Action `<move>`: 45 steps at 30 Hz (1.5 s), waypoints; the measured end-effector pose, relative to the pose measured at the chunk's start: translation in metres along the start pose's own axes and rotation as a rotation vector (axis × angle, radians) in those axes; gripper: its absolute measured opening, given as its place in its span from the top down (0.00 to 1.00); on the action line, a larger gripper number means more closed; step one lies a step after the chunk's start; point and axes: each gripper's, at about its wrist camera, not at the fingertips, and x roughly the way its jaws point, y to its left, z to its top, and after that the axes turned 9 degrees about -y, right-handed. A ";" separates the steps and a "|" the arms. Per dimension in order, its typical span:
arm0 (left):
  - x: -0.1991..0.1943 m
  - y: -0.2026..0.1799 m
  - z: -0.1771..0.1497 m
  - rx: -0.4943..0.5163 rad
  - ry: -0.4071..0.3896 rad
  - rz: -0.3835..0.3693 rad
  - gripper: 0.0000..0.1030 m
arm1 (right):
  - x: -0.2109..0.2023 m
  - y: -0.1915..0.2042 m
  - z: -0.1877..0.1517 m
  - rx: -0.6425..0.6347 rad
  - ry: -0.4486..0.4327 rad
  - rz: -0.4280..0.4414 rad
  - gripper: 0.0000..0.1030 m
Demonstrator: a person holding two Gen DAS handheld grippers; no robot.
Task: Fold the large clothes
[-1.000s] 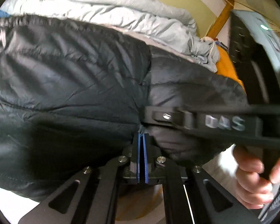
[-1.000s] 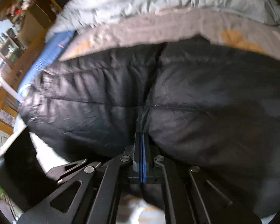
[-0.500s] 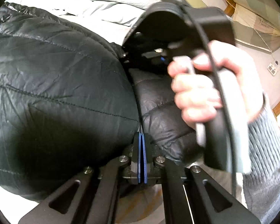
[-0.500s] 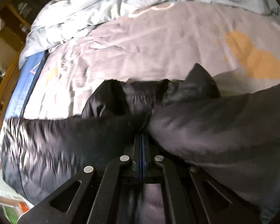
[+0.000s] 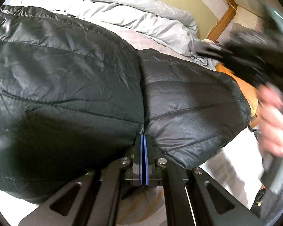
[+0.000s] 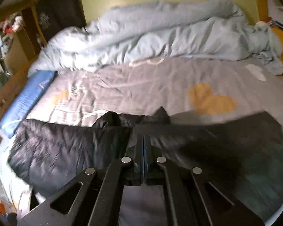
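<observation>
Both your tools pinch the black jacket [image 5: 84, 79]: left tool [image 5: 143, 137] and right tool [image 6: 142, 137]. It lies sideways along the bed's [image 6: 160, 86] near edge.

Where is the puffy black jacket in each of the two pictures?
Left wrist view: the puffy black jacket fills the left and middle, bunched right at the shut left tongs.
Right wrist view: the jacket stretches across the lower half, above the shut right tongs, lying on the grey sheet.
Shared landmark: the rumpled pale blue duvet, beyond the jacket in both.
</observation>
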 end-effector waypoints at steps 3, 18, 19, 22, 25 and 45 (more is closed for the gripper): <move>-0.002 -0.003 -0.001 0.017 -0.006 0.013 0.95 | -0.040 -0.017 -0.013 0.038 -0.033 0.006 0.98; -0.002 -0.006 -0.003 0.037 -0.010 0.029 0.95 | -0.084 -0.134 -0.088 0.528 -0.068 -0.053 0.16; -0.002 -0.006 -0.003 0.036 -0.012 0.027 0.95 | -0.078 -0.138 -0.091 0.546 -0.071 -0.067 0.16; -0.005 -0.007 -0.002 0.038 -0.020 0.015 0.95 | -0.065 -0.154 -0.099 0.635 -0.111 -0.051 0.16; -0.013 -0.007 0.001 0.027 -0.022 -0.001 0.95 | -0.048 -0.172 -0.108 0.752 -0.124 0.025 0.16; -0.169 0.013 0.039 0.226 -0.225 0.338 0.09 | -0.150 -0.175 -0.062 0.354 -0.236 -0.233 0.78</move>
